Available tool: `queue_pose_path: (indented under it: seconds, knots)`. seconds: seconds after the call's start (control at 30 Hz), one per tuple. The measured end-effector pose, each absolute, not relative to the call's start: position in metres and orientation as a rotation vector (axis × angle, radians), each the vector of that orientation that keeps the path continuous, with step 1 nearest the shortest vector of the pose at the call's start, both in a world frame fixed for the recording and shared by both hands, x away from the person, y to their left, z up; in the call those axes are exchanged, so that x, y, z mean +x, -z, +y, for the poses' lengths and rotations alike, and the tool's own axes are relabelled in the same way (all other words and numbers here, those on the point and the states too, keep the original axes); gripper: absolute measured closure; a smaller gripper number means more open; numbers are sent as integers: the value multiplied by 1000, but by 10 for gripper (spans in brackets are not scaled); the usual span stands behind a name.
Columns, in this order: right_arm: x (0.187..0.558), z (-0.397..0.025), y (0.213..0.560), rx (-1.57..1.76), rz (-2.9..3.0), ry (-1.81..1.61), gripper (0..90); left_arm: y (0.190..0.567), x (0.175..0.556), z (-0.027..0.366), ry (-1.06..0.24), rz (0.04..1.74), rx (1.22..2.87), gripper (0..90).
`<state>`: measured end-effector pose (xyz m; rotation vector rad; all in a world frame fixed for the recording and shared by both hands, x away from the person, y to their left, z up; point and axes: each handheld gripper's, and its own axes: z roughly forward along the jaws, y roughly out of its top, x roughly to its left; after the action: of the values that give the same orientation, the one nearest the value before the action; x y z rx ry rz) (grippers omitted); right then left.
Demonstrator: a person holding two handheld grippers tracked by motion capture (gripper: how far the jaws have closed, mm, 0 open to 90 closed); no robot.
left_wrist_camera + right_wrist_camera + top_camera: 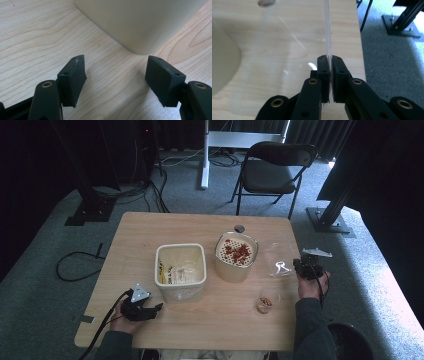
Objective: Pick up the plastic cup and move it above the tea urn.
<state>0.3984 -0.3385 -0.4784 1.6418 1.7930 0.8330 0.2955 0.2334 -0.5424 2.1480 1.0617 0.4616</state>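
The right gripper (331,75) is clamped on the edge of a clear plastic lid (294,50), held on edge above the right side of the table (200,227). The left gripper (116,75) rests on the table with its jaws apart and nothing between them, just beside the near corner of the square tub (140,22). In the high view the square tub (180,265) stands uncovered with a few items inside, and the round tub (236,256) to its right is also uncovered, holding red pieces. A small cup (266,302) stands near the front edge. Judged from this, the lid is lifted and clear of both tubs; setting it down or fitting it remains.
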Motion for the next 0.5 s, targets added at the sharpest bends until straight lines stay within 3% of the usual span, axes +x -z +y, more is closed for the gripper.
queue_pose_path:
  seconds: [0.5]
  knots:
    - [384,-324,419,1507,1708,-859,867,542,296,233,-462,1062,2148,334]
